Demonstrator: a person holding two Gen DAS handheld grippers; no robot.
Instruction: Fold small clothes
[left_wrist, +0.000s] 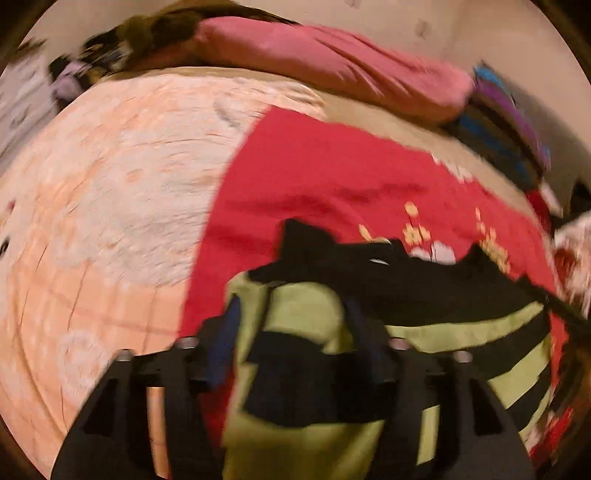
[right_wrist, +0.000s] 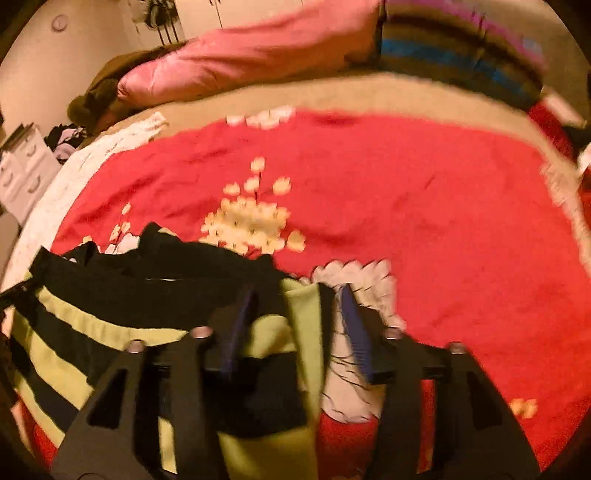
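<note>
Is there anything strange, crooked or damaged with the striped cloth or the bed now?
Nothing looks damaged or spilled. The green-and-black striped garment lies rumpled and slightly askew on the red flowered blanket, its black edge bunched up. Both the left gripper and right gripper stand open around its fabric. The frames are blurred.

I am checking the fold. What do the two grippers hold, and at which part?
Cannot be told: both the left gripper and right gripper stand open around the green-and-black striped garment, fabric between the fingers, not clamped.
</note>
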